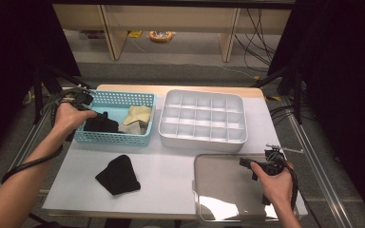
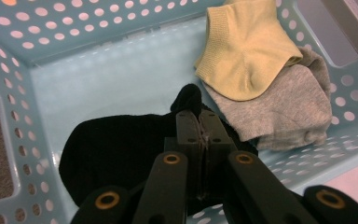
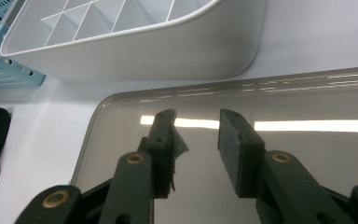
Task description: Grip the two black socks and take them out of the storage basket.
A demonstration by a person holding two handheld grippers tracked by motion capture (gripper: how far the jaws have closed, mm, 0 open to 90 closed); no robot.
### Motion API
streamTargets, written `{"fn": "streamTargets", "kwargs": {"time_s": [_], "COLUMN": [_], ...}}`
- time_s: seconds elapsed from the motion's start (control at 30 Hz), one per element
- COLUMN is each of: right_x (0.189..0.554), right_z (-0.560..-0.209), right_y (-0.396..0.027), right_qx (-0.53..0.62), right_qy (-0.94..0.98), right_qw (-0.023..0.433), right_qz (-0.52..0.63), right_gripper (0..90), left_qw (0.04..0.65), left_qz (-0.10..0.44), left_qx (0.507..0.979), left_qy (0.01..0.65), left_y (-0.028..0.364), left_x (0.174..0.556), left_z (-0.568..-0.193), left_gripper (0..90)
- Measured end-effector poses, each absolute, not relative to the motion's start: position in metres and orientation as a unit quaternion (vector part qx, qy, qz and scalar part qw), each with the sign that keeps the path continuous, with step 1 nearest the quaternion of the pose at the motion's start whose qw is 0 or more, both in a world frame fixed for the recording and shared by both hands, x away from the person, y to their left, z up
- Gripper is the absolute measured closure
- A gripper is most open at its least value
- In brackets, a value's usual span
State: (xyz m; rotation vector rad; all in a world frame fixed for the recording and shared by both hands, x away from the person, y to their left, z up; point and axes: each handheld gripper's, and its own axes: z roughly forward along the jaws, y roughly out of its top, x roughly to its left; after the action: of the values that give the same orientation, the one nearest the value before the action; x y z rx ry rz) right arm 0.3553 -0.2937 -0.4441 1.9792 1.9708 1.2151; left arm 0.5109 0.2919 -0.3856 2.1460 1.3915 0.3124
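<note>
Left gripper point(image 2: 200, 126) pressed together on black sock point(image 2: 116, 149) in blue basket point(image 2: 98, 74); yellow sock point(image 2: 242, 51), grey sock point(image 2: 284, 112) beside. High view: second black sock point(image 1: 119, 175) on worktop point(image 1: 171, 166). Right gripper point(image 3: 196, 135) spread, empty, over tray point(image 3: 307, 144).

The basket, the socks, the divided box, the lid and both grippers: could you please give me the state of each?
Left gripper: shut on black sock.
Right gripper: open, over clear lid.
Basket: holds three socks.
Yellow sock: atop grey sock.
Divided box: empty.
Second black sock: on table.
</note>
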Motion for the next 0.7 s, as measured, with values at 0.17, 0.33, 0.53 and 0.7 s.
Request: {"fn": "streamTargets", "kwargs": {"time_s": [0.17, 0.33, 0.53, 0.7], "right_x": [0.355, 0.359, 0.36, 0.362], "right_z": [-0.442, -0.444, -0.443, -0.445], "right_y": [-0.29, -0.29, -0.286, -0.288], "right_qx": [0.658, 0.639, 0.643, 0.637], "right_qy": [0.635, 0.651, 0.652, 0.655], "right_qw": [0.032, 0.049, 0.046, 0.047], "right_qz": [0.403, 0.407, 0.4, 0.405], "right_gripper": [66.7, 66.7, 66.7, 66.7], "left_qw": [0.278, 0.281, 0.283, 0.283], "left_qz": [0.114, 0.12, 0.123, 0.125], "left_qx": [0.8, 0.801, 0.799, 0.799], "left_qy": [0.519, 0.515, 0.516, 0.515], "left_y": [0.293, 0.293, 0.295, 0.298], "left_x": [0.508, 0.504, 0.501, 0.5], "left_z": [-0.383, -0.381, -0.379, -0.377], "left_gripper": [88.1, 88.1, 88.1, 88.1]}}
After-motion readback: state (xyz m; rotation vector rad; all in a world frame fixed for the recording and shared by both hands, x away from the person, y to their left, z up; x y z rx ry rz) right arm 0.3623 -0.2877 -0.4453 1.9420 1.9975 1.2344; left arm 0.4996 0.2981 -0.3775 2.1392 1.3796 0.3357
